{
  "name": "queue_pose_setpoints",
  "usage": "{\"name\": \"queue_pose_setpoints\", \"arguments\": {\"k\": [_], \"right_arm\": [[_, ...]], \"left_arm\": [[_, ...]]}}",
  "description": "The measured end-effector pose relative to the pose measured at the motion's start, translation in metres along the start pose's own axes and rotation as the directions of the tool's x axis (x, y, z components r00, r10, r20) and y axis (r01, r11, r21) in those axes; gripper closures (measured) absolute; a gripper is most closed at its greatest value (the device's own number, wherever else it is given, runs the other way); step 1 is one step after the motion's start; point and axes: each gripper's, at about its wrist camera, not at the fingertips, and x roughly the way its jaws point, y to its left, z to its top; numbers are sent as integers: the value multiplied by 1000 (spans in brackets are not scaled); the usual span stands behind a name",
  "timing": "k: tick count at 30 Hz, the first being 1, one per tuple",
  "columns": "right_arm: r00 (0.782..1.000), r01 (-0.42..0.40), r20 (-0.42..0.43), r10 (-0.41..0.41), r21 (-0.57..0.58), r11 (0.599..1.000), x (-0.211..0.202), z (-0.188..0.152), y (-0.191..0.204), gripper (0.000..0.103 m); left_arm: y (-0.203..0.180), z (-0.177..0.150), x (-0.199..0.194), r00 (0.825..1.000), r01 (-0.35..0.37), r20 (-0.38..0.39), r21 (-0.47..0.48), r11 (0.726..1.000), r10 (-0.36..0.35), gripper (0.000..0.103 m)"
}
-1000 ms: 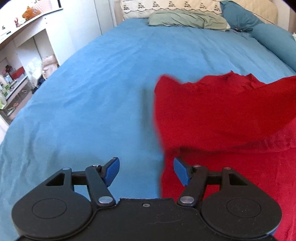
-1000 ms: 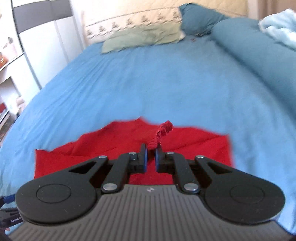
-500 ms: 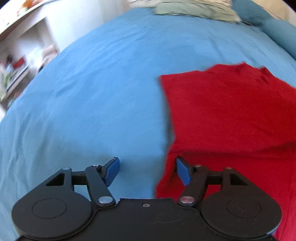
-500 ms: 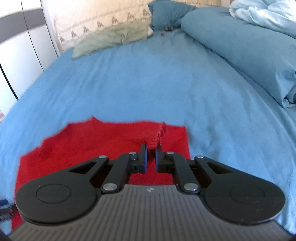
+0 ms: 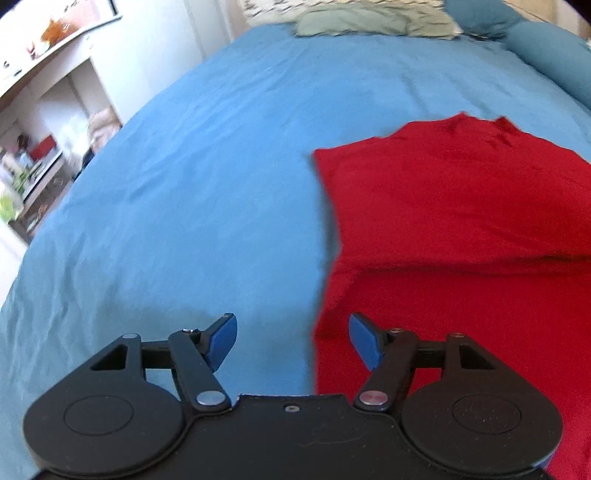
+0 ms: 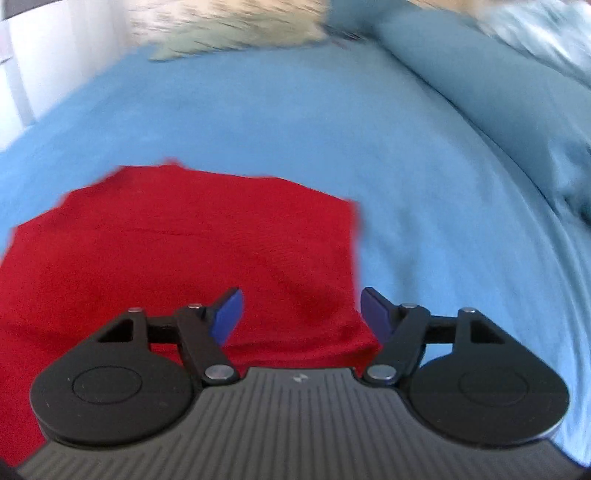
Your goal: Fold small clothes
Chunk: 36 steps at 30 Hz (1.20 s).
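Observation:
A red garment [image 5: 454, 206] lies folded over itself on the blue bedspread [image 5: 207, 177], with the upper layer ending in a fold line across the lower one. My left gripper [image 5: 291, 341] is open and empty just above the garment's left edge. In the right wrist view the same red garment [image 6: 177, 251] lies flat on the bedspread [image 6: 406, 177]. My right gripper [image 6: 301, 314] is open and empty over the garment's near right corner.
Pillows [image 5: 373, 22] lie at the head of the bed. A rolled blue duvet [image 6: 498, 96] runs along the right side. White shelves [image 5: 44, 122] with small items stand left of the bed.
My right gripper has opened and let go of the red cloth it held. The lifted layer has come down flat onto the rest of the garment. The left gripper stays open.

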Motion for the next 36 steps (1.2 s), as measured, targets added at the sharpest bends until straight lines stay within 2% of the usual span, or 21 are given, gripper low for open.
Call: {"name": "queue_pose_setpoints", "arguments": {"k": [3, 6, 7, 8, 10, 12, 16, 18, 21, 23, 24, 29, 33, 36], "right_arm": [[997, -80, -20, 79, -76, 994, 6, -4, 17, 16], [998, -35, -57, 31, -68, 997, 30, -10, 19, 14], [997, -5, -77, 3, -32, 999, 39, -14, 13, 7], [996, -6, -84, 7, 19, 1000, 45, -18, 5, 6], [998, -44, -50, 49, 94, 995, 44, -23, -10, 6], [997, -39, -66, 45, 82, 996, 40, -16, -9, 6], [995, -77, 61, 74, 57, 995, 31, 3, -8, 2], [996, -75, 46, 73, 53, 996, 49, 13, -9, 2], [998, -58, -33, 61, 70, 996, 85, 14, -14, 0], [998, -56, -2, 56, 70, 996, 82, 14, -20, 0], [998, -55, -13, 56, 69, 996, 79, 16, -21, 0], [989, -132, 81, 126, 65, 989, 16, 23, -37, 1], [980, -144, 138, 142, -1, 990, -66, 22, -50, 0], [974, -149, 167, 152, -27, 988, -130, 9, -60, 0]], "left_arm": [[-10, -4, -9, 999, 30, 13, 4, 1000, -30, 30], [-19, -8, -13, 999, 39, 15, 6, 999, -39, 30], [-21, -10, -14, 999, 45, 16, 5, 999, -45, 30], [-22, -11, -14, 999, 48, 16, 7, 999, -48, 30], [-24, -11, -14, 999, 52, 14, 7, 999, -53, 30], [-24, -12, -16, 998, 59, 18, 2, 998, -59, 30], [-29, -20, -25, 997, 67, 46, 3, 998, -67, 30], [-33, -26, -27, 996, 65, 56, 13, 998, -66, 30], [-37, -33, -32, 996, 64, 58, 18, 998, -65, 30], [-38, -36, -39, 996, 66, 62, 15, 998, -67, 30], [-38, -35, -42, 995, 69, 65, 14, 998, -70, 30], [-32, -22, -88, 988, 89, 125, 27, 996, -92, 30], [-15, -15, -140, 977, 110, 184, 7, 994, -110, 29], [-1, -23, -172, 973, 121, 198, -10, 993, -116, 25]]}}
